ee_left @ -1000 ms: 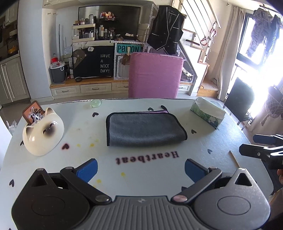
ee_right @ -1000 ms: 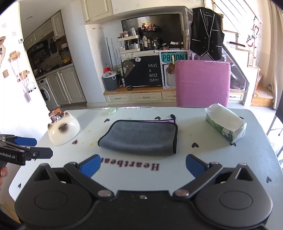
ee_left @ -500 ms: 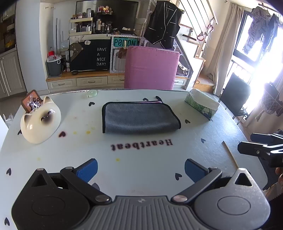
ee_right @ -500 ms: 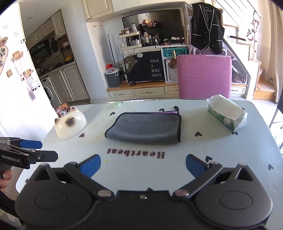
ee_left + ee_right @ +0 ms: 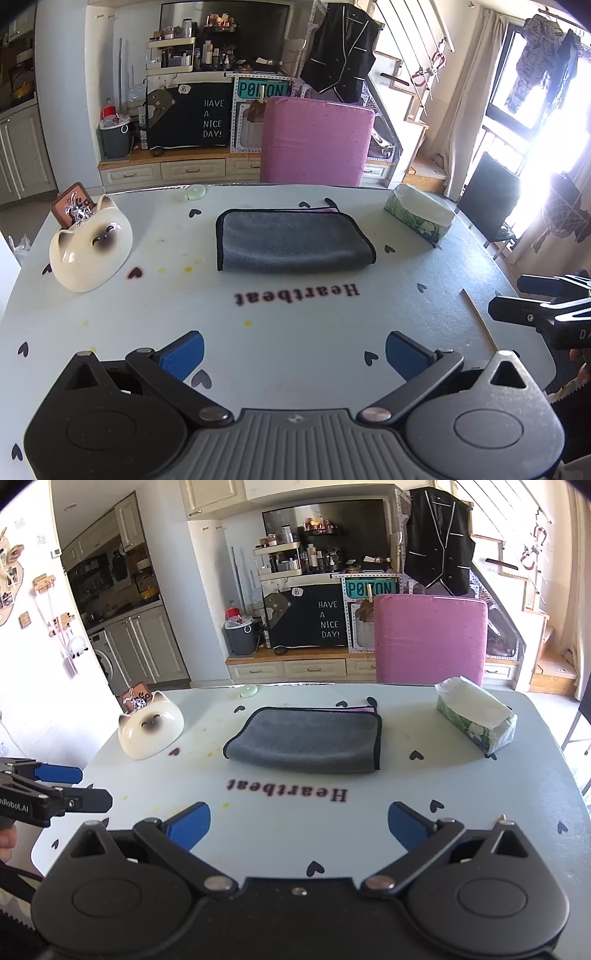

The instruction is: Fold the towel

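Towel: one grey microfibre towel with black piping lies folded flat on the far middle of the white table printed with small hearts and the word "Heartbeat", a thin pink edge showing along its far side in the right wrist view.

Around it stand four other things, all apart from it. A cream ceramic cat-head holder sits at the left; small metal items poke out of its top, too small to identify. One green-patterned tissue box with white tissue on top sits at the right. A small pale green disc lies near the far edge, and a thin wooden stick lies near the right edge. One pink upholstered chair stands behind the table.

Nothing lies between the towel and either tool. The left tool hovers over the near edge, blue pads spread wide, holding nothing. The right tool does likewise, pads equally wide apart.
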